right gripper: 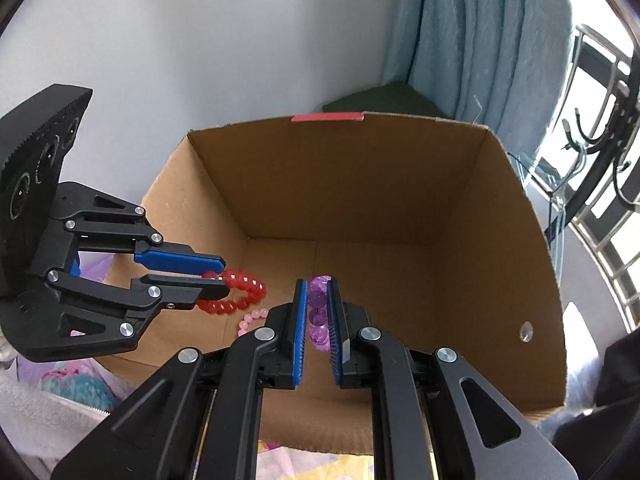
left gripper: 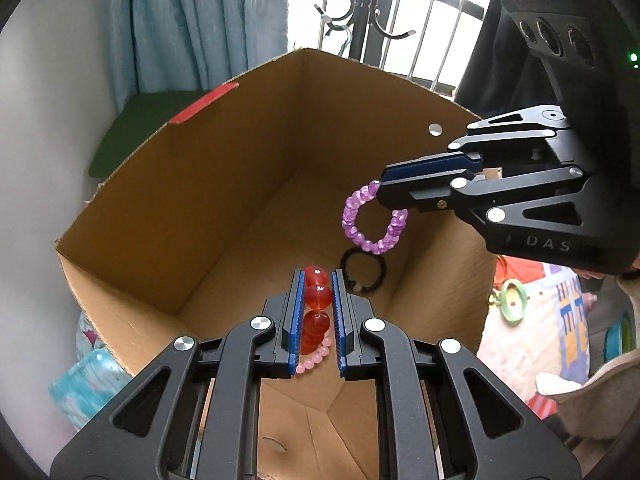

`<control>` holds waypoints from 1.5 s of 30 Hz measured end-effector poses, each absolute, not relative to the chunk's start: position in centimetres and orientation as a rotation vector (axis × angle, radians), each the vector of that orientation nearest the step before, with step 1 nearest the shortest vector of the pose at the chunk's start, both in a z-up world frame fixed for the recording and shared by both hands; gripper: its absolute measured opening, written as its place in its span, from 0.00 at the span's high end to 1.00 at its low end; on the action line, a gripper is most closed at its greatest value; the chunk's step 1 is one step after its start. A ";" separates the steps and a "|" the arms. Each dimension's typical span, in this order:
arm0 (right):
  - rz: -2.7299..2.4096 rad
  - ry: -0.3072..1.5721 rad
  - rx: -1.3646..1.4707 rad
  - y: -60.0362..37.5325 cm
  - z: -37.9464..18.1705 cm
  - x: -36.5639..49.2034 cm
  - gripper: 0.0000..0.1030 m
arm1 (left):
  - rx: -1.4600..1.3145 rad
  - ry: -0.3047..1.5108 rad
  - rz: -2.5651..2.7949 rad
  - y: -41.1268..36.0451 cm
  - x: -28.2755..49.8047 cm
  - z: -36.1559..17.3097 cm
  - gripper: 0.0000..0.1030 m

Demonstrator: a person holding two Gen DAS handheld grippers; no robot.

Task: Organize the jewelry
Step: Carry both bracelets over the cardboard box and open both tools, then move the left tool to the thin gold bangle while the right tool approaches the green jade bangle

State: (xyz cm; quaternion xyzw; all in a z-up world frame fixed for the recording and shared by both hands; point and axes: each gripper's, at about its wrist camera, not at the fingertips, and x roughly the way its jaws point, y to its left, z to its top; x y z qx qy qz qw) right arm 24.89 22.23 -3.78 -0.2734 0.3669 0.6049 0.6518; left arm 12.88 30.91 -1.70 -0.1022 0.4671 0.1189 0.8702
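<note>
Cardboard makes up the big open box [left gripper: 224, 184] that fills the left wrist view, with tall brown walls and a red strip of tape [left gripper: 204, 109] on its top edge. The left gripper [left gripper: 316, 280] points down into the box, and its blue pads [left gripper: 297, 312] are pressed on a red bead bracelet [left gripper: 316, 308], which sits between them. A pink bead bracelet [left gripper: 316, 358] peeks out under the red beads, and most of it is hidden by the fingers. A black bracelet [left gripper: 364, 274] lies on the box floor, just past the red beads. The right gripper [left gripper: 382, 188] comes in over the right wall, closed on a purple bead bracelet [left gripper: 374, 220] that hangs down in the air above the black one. There is lots of open floor toward the far corner. Outside the box, a green ring [left gripper: 513, 301] lies on a colorful cloth, cut off by the box wall. In the right wrist view, the box [right gripper: 400, 184] is seen from the other side, and its floor is wide and bare in the middle and on the right. The right gripper [right gripper: 318, 284] is squeezed on the purple bead bracelet [right gripper: 318, 312], which is partly hidden between the pads. The left gripper [right gripper: 222, 276] reaches over the left wall, holding the red bead bracelet [right gripper: 240, 292] by one side so the loop sticks out. The pink bead bracelet [right gripper: 252, 320] lies on the floor under it, partly hidden.
</note>
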 end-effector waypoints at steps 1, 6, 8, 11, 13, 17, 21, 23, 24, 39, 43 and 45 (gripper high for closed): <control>1.375 0.830 -0.626 22.2 -3.9 24.8 0.90 | -0.214 0.978 0.250 30.9 12.9 -1.8 0.88; 1.377 0.825 -0.630 22.1 -3.8 24.7 0.90 | -0.213 0.986 0.267 30.9 13.0 -2.1 0.85; 1.369 0.819 -0.611 22.0 -3.7 24.8 0.87 | -0.214 0.974 0.281 31.0 13.0 -1.6 0.59; 1.359 0.822 -0.574 21.8 -3.3 25.2 0.73 | -0.209 0.945 0.282 30.8 12.9 -0.8 0.43; 1.354 0.818 -0.557 21.4 -2.9 25.5 0.70 | -0.198 0.942 0.282 30.6 13.0 -0.5 0.43; 1.343 0.795 -0.544 20.5 -2.0 25.7 0.70 | -0.181 0.937 0.265 30.0 13.4 0.1 0.43; 1.320 0.781 -0.522 18.5 -1.2 26.2 0.70 | -0.153 0.933 0.231 28.5 14.2 0.8 0.43; 1.303 0.784 -0.511 17.6 -0.9 26.7 0.70 | -0.138 0.928 0.212 27.6 14.7 1.1 0.43; 1.297 0.786 -0.501 17.0 -0.8 27.0 0.70 | -0.130 0.927 0.200 27.2 15.1 1.3 0.43; 1.133 0.801 -0.415 7.4 -0.2 30.8 0.72 | -0.029 0.921 0.028 19.1 20.3 2.9 0.43; 1.092 0.814 -0.397 5.0 -0.7 31.6 0.73 | 0.007 0.919 -0.050 16.2 21.4 3.1 0.43; 1.069 0.828 -0.388 3.9 -1.3 32.0 0.73 | 0.016 0.932 -0.082 14.9 22.0 2.6 0.43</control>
